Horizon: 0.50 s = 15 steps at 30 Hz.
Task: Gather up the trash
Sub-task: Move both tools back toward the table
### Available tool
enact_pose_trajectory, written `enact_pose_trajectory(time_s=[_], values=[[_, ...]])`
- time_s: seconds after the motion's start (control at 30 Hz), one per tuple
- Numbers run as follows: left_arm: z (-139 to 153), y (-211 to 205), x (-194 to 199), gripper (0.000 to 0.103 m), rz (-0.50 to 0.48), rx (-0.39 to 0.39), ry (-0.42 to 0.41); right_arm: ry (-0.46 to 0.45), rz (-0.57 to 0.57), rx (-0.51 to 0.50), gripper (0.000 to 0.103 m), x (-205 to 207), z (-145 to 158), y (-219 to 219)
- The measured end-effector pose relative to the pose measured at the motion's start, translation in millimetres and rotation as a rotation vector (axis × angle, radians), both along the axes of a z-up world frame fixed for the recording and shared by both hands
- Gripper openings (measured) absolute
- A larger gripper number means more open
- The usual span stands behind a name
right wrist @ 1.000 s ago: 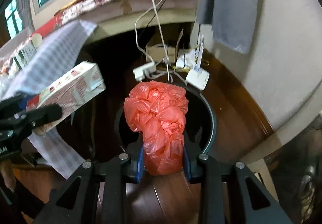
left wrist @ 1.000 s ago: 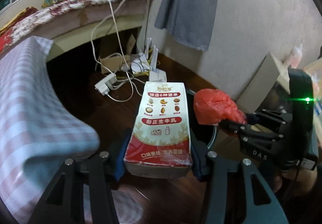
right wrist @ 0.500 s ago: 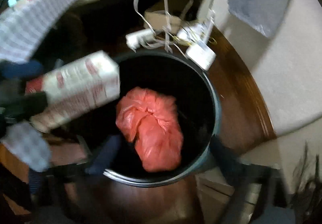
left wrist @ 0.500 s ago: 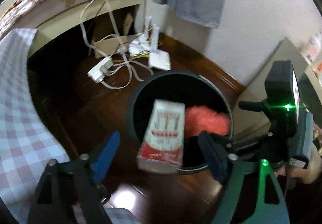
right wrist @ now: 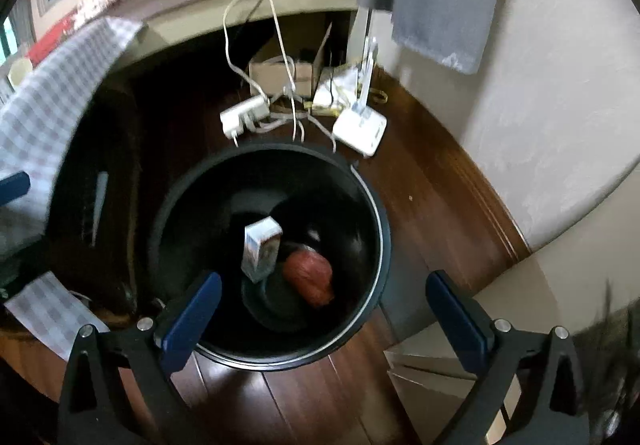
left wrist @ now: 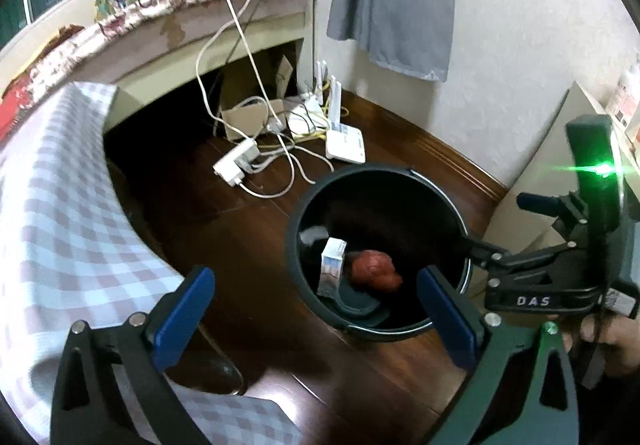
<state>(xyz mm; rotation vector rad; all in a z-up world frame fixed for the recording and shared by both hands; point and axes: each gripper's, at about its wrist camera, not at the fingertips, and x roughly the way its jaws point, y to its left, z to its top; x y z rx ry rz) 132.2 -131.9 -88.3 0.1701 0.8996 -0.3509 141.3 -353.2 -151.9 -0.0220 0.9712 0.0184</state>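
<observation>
A black round trash bin (left wrist: 304,213) (right wrist: 380,229) stands on the dark wood floor. Inside it lie a milk carton (left wrist: 333,268) (right wrist: 262,251) and a crumpled red plastic bag (left wrist: 376,271) (right wrist: 310,277), side by side at the bottom. My left gripper (left wrist: 316,309) is open and empty above the bin's near rim. My right gripper (right wrist: 322,309) is open and empty over the bin; its body also shows in the left wrist view (left wrist: 560,277) at the right.
A checked cloth (left wrist: 52,205) hangs at the left. A white power strip (left wrist: 236,165), tangled cables and a white router (left wrist: 346,149) lie on the floor behind the bin. A cardboard box (right wrist: 280,75) sits under the bench. A wall (left wrist: 520,45) is at the right.
Both grippers opened and let go. The milk carton and the red bag fell into the bin and now lie at its bottom.
</observation>
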Motion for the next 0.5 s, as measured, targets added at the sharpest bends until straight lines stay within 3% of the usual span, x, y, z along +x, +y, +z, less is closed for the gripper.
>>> enact_pose_trajectory(time_s=[0.5], values=[[48.1, 35.1, -18.7, 0.102, 0.074, -0.017, -0.081, -0.152, 0.028, 0.038, 0.103, -30.7, 69.6, 32.1]])
